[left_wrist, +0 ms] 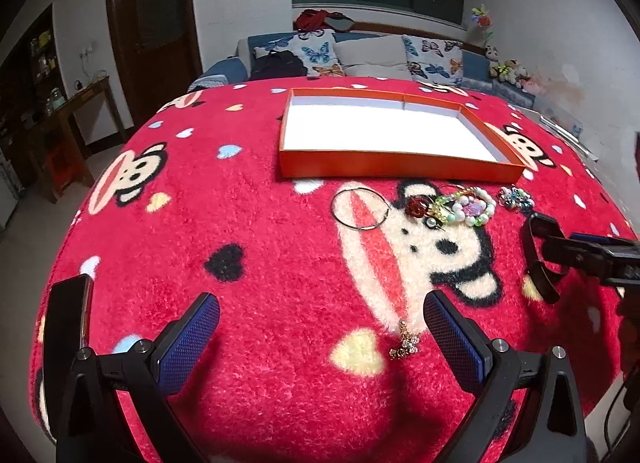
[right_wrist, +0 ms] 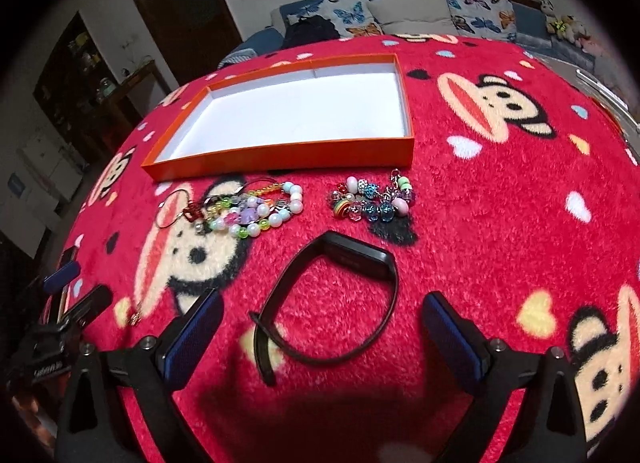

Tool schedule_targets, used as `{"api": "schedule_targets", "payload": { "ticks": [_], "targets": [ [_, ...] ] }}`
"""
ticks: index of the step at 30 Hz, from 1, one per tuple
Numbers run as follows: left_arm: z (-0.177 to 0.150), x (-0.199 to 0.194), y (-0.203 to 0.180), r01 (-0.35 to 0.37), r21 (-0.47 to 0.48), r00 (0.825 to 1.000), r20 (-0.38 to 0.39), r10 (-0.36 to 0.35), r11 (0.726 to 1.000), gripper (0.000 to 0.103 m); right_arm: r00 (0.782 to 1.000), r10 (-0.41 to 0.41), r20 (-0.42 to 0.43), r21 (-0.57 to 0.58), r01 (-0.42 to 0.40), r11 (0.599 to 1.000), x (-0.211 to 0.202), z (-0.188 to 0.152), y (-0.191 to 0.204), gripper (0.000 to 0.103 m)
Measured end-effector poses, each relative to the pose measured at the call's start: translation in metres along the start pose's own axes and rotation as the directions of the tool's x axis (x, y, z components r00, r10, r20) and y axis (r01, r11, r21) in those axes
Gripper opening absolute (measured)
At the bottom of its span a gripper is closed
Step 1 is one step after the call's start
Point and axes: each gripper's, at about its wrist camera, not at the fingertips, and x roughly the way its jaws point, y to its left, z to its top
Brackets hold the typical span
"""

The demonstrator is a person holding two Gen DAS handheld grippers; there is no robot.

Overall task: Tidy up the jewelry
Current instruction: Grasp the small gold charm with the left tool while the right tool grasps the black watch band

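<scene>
Left tongs (left_wrist: 320, 339): fingers spread wide apart, nothing between the blue pads (left_wrist: 188, 347); they hang low over the red blanket (left_wrist: 248, 231), at the near edge of the table.
Gold charm (left_wrist: 405, 343): small glittery piece lying on the blanket just inside the left tongs' right-hand finger, not touched by it.
Phone (left_wrist: 66, 327): dark slab lying at the near left edge, beside the left tongs.
Right tongs (right_wrist: 322, 337): also spread wide, gripping nothing; they straddle the black band without contact that I can see.
Black wristband (right_wrist: 344, 259): smart-band style loop lying on its side on the blanket, its strap end trailing towards the camera, between the two open fingers.
Bead charm bracelet (right_wrist: 372, 199): cluster of blue, clear, pink and rainbow beads, just beyond the wristband and in front of the box's right corner.
Pastel bead bracelets (right_wrist: 256, 211): heap of white, green and purple beads to the left of the charm bracelet, well apart from it.
Red stone piece (left_wrist: 416, 207): touching the left side of the pastel heap.
Wire hoop (left_wrist: 360, 209): thin metal ring lying flat, just left of the heap.
Orange box (left_wrist: 400, 169): shallow, open, white inside, holding nothing; it sits beyond all the jewelry, which lies outside it.
Sofa (left_wrist: 372, 55): behind the table, with butterfly cushions.
</scene>
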Motion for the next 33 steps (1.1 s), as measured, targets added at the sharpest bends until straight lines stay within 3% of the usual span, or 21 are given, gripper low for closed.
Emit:
{"api": "schedule_targets", "payload": {
  "ticks": [7,11,18,22,29,33],
  "targets": [
    [-0.007,0.001,-0.005,0.075,0.061,0.997,-0.004,-0.075,0.995,0.103,0.998,-0.053,-0.014,0.022,0.053,0.998,0.012,0.006,-0.002,0.098],
    [-0.012,0.003,-0.008,0.125,0.081,0.992,-0.017,-0.124,0.989,0.103,0.995,-0.096,-0.011,-0.011,0.096,0.995,0.015,0.008,0.001,0.089],
    [-0.017,0.011,-0.020,0.203,0.132,0.979,-0.052,-0.198,0.970,0.071,0.996,-0.094,-0.002,-0.030,0.093,0.995,0.016,0.008,0.001,0.084],
    [-0.019,0.016,-0.029,0.242,0.172,0.970,-0.075,-0.232,0.955,0.046,0.997,-0.083,0.001,-0.034,0.083,0.996,0.014,0.008,0.000,0.080],
    [-0.019,0.016,-0.027,0.286,0.191,0.958,-0.086,-0.274,0.939,0.025,0.998,-0.069,0.000,-0.043,0.069,0.997,0.015,0.008,0.001,0.077],
    [-0.021,0.014,-0.029,0.304,0.214,0.952,-0.092,-0.291,0.928,0.022,0.997,-0.071,0.004,-0.052,0.071,0.996,0.016,0.009,0.002,0.077]
  ]
}}
